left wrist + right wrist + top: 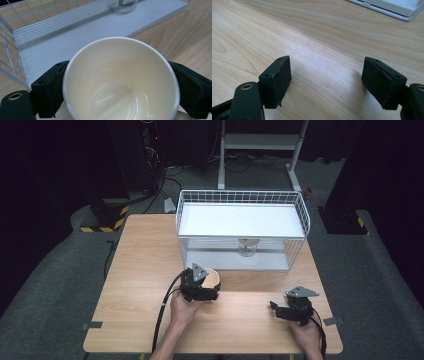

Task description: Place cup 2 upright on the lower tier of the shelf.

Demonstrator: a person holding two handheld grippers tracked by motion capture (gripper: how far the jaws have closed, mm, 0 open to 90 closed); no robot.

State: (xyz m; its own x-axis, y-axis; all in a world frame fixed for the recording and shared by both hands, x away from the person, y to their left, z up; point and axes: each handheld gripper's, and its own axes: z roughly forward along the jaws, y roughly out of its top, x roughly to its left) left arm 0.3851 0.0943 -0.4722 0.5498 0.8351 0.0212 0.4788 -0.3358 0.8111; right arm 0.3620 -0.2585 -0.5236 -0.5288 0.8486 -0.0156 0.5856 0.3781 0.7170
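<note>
My left gripper (120,85) has its two black jaws spread wide around the cream-white glossy ceramic cup (121,80), one pad on each side of the wall just under the rim, so I take the cup as held. In the high view the cup (212,278) sits near the middle of the pale wooden worktop (145,265), just in front of the white wire-sided two-tier rack (243,199), and I cannot tell whether its base touches the wood or hangs just above it.

My right gripper (327,82) hangs near the worktop's right side, well apart from the cup, its jaws partly open with only bare wood between them.

The step, as I judge it, is carrying the cup to the rack. To do it well I keep the grip firm and even, since glazed ceramic is slick and a round wall can slip out from between flat pads. I keep the cup's mouth level so it does not roll in the jaws. The rack's lower white shelf (82,42) lies straight ahead, with a clear drinking glass (122,5) standing on it farther back; I should steer beside that glass, not into it. The front wire frame (240,240) needs watching as I bring the rim under it. I let go only once the base rests flat.
</note>
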